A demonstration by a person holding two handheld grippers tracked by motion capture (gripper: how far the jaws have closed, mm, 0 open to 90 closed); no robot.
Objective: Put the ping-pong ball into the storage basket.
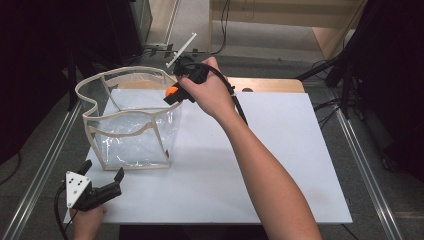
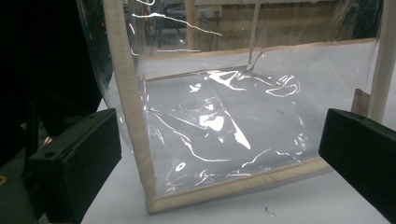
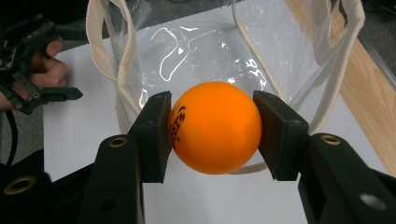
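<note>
A clear plastic bag (image 1: 132, 120) with cream fabric trim stands open on the white board (image 1: 260, 165), toward its left. My right gripper (image 1: 172, 93) is shut on an orange ball (image 3: 215, 127), held just above the bag's right rim (image 3: 119, 70). The ball (image 1: 171, 90) shows as a small orange spot beside the hand. My left gripper (image 1: 102, 184) rests open near the board's front left corner, just in front of the bag. In its view the bag's lower corner (image 2: 152, 200) lies between the two black jaws, untouched.
A wooden strip (image 1: 265, 84) runs behind the board. Metal rails (image 1: 45, 165) flank the table on both sides. Dark stands and cables (image 1: 345, 65) rise at the back right. A white stick-like marker (image 1: 181, 49) juts from the right gripper.
</note>
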